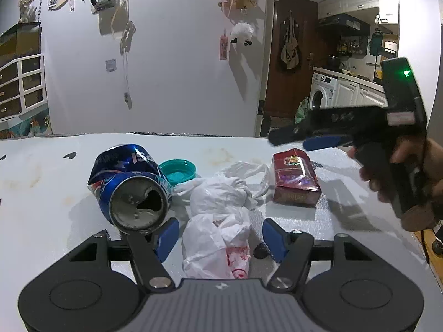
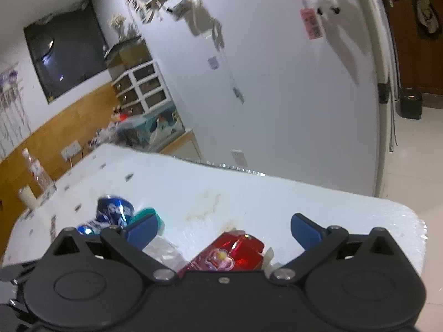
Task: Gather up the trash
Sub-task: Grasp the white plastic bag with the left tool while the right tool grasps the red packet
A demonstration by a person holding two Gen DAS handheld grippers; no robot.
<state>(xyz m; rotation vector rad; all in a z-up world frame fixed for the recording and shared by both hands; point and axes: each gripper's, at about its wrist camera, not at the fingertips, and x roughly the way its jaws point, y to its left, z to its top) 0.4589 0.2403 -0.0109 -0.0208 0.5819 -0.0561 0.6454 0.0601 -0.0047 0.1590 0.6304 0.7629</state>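
Left wrist view: crushed can (image 1: 130, 185), teal cap (image 1: 178, 170), crumpled plastic bag (image 1: 218, 221) between my left gripper's (image 1: 220, 238) wide jaws, red packet (image 1: 295, 181) on the table (image 1: 41, 207). My right gripper (image 2: 223, 231) hovers wide above the packet. Closing could nudge the touching can rolling.

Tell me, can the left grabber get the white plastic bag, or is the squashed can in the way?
Probably yes. The left gripper is open, and the white plastic bag already lies between its blue fingers. The crushed can sits just off to the left side, close to one finger but not blocking.
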